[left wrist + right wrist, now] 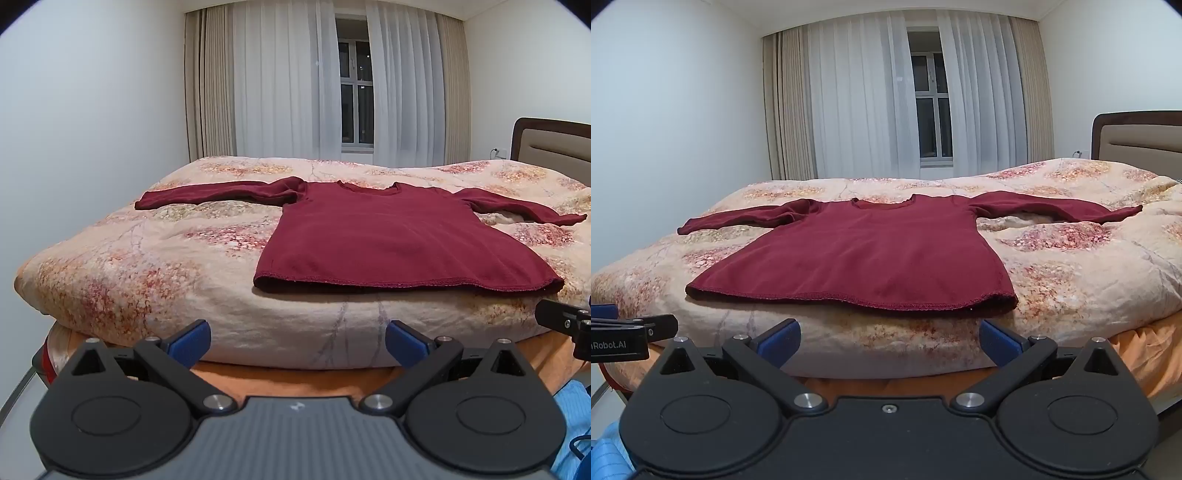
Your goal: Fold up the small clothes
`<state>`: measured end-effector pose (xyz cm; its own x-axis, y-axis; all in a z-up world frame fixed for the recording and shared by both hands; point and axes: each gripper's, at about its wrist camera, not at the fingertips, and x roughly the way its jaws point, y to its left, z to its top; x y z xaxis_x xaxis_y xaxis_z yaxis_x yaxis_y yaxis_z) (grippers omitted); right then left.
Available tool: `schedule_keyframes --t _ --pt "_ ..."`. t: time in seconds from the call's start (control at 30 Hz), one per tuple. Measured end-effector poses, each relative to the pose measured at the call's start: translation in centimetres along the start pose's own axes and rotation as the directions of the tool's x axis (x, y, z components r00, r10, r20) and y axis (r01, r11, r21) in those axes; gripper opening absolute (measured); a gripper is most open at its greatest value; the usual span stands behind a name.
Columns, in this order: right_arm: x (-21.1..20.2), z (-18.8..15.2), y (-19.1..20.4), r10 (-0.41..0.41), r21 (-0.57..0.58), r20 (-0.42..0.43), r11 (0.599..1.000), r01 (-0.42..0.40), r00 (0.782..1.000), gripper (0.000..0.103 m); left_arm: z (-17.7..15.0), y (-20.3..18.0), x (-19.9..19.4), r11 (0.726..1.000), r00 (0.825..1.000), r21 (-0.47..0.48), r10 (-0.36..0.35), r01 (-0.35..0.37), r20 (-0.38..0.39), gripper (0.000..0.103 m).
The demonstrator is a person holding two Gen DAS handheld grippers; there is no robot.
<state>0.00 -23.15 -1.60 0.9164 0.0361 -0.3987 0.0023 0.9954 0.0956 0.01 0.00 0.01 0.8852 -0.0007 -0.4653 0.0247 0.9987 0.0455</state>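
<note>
Shirt [399, 243] — dark red, long-sleeved, lying flat and face-up on the quilt [155, 266], hem toward the cameras, neckline away toward the window. Both sleeves are spread out to the sides; the left sleeve [207, 194] lies fairly straight, the right sleeve [1056, 210] bridges a dip in the bedding. Hem edge sits close to the near edge of the bed and curls slightly at its corners. Nothing folded yet, by the look of it. Left gripper [297, 341] hangs short of the bed edge, jaws wide apart, nothing between them, lined up roughly with the hem's left corner. Right gripper [890, 341] the same — spread wide, empty, below the hem, nearer its right corner. Each tool shows at the edge of the other's view, so they sit near one another. Risks, judged from here: the quilt is soft and lumpy, so a pinch at the hem could catch quilt along with shirt, or take only the top layer and leave the back layer behind; uneven lifts from the two sides would skew the fold; the sleeve over the hollow may bunch when swung inward.
</note>
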Motion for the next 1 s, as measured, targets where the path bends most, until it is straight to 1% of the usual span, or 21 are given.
schedule_keyframes --t 1.0 --pt "-0.03 -0.12 -0.01 0.0 -0.002 0.001 1.0 0.0 1.0 0.103 0.0 0.0 0.0 1.0 1.0 -0.005 -0.004 0.004 0.001 0.103"
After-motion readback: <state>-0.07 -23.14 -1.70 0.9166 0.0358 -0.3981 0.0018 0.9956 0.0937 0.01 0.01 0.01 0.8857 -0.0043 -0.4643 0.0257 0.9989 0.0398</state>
